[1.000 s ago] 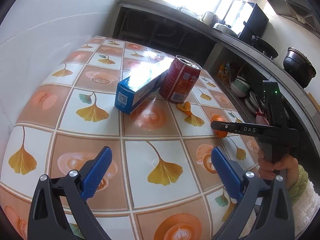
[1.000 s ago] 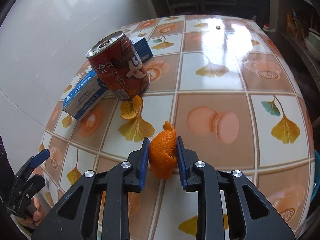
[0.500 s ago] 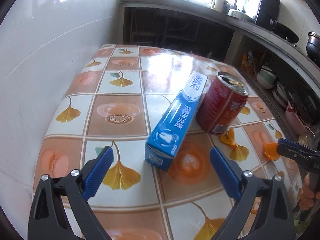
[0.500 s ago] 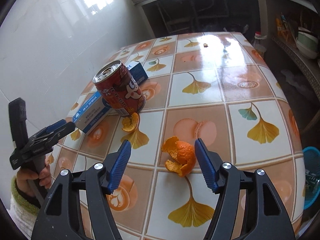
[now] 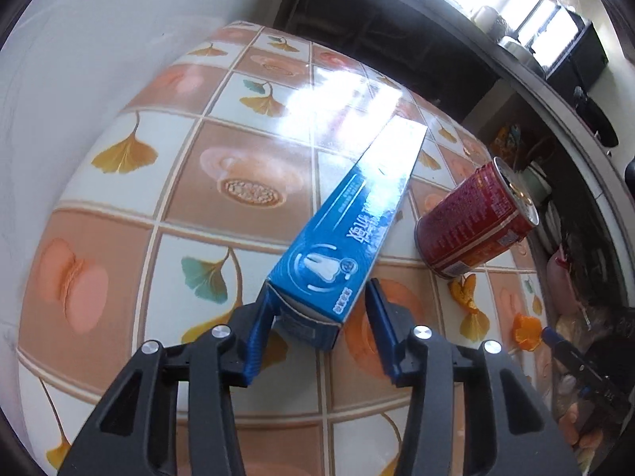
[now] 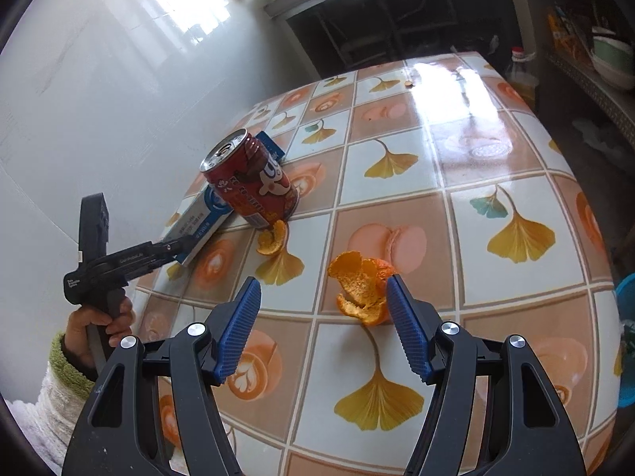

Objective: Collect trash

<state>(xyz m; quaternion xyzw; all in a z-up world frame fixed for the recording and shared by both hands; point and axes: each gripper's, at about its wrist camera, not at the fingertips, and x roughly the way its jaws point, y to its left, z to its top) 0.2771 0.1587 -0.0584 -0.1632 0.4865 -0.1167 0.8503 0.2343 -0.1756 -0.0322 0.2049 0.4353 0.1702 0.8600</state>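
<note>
The left gripper (image 5: 317,313) is closing its jaws around the near end of the blue toothpaste box (image 5: 349,234); the box end sits between the blue pads, the left pad against its side and the right pad seemingly still just clear of it (glare and fisheye bend make that gap hard to judge). The box lies flat on the tiled table (image 5: 119,246), angled away from the camera, with the upright red can (image 5: 476,222) just beside its far half. A small bit of orange peel (image 5: 462,291) lies at the foot of the can. The right gripper (image 6: 323,325) hangs with its jaws spread and nothing pinched; the larger orange peel (image 6: 361,285) rests on the table close by its right pad. In the right wrist view a hand (image 6: 99,329) in a pale sleeve with a green cuff holds the left gripper's handle.
</note>
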